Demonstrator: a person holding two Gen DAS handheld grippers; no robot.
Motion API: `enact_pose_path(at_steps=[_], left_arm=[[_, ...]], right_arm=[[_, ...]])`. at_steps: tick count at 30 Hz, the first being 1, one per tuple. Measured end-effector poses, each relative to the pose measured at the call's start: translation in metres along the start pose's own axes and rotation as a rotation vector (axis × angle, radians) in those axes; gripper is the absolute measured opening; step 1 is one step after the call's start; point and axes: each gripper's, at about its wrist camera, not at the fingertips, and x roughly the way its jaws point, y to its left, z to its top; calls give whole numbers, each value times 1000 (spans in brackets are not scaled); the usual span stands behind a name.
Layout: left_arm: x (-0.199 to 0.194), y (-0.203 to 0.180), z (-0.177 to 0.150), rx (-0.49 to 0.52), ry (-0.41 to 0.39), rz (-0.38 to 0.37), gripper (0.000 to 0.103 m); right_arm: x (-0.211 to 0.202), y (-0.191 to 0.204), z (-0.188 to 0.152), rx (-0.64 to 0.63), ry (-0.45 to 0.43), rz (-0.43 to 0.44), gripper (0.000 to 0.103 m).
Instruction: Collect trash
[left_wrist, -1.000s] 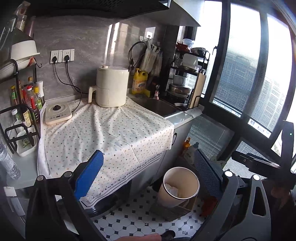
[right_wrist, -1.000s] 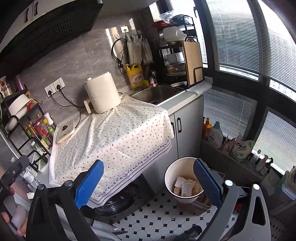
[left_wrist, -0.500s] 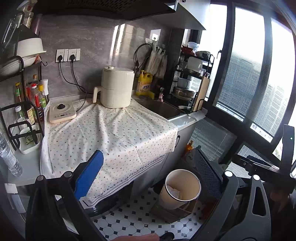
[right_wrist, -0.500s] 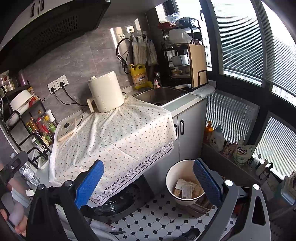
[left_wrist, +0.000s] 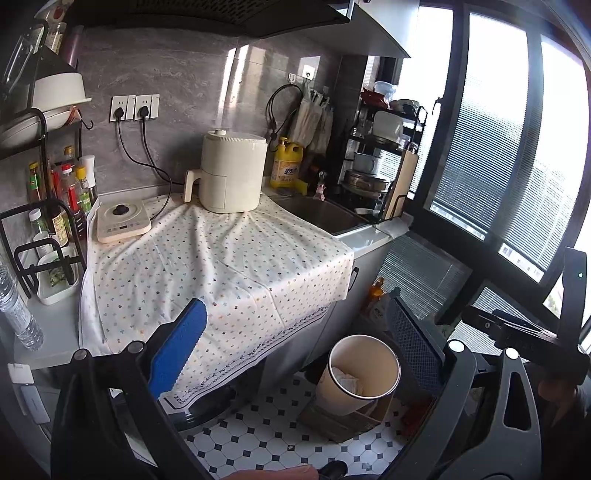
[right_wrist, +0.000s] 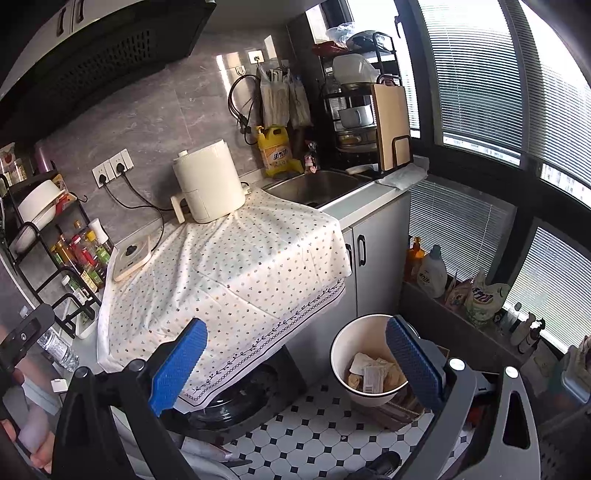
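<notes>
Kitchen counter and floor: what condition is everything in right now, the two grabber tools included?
Left gripper: open, holding nothing.
Right gripper: open, holding nothing.
Trash bin: upright on the floor, uncovered, paper scraps inside.
Spotted cloth: spread over the counter, front edge hanging down.
Air fryer: upright on the cloth, drawer shut.
Wall sockets: two black plugs in.
Cupboard doors: shut.
Cutting board: standing on edge in its rack.

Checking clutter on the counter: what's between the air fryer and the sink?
Nothing stands there. In the left wrist view, only the dotted cloth runs from the air fryer to the sink; the yellow detergent bottle sits behind the gap.
</notes>
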Motion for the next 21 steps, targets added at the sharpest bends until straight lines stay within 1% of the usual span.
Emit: enact_pose_path(at_steps=[8, 15, 21], left_arm=[[1, 2, -1, 3, -5, -9, 97], [15, 4, 0, -6, 28, -23, 97], [30, 12, -2, -29, 52, -19, 97]], right_arm=[[3, 0, -2, 2, 7, -9, 95], [5, -4, -4, -4, 25, -33, 95], [21, -6, -1, -5, 52, -40, 95]])
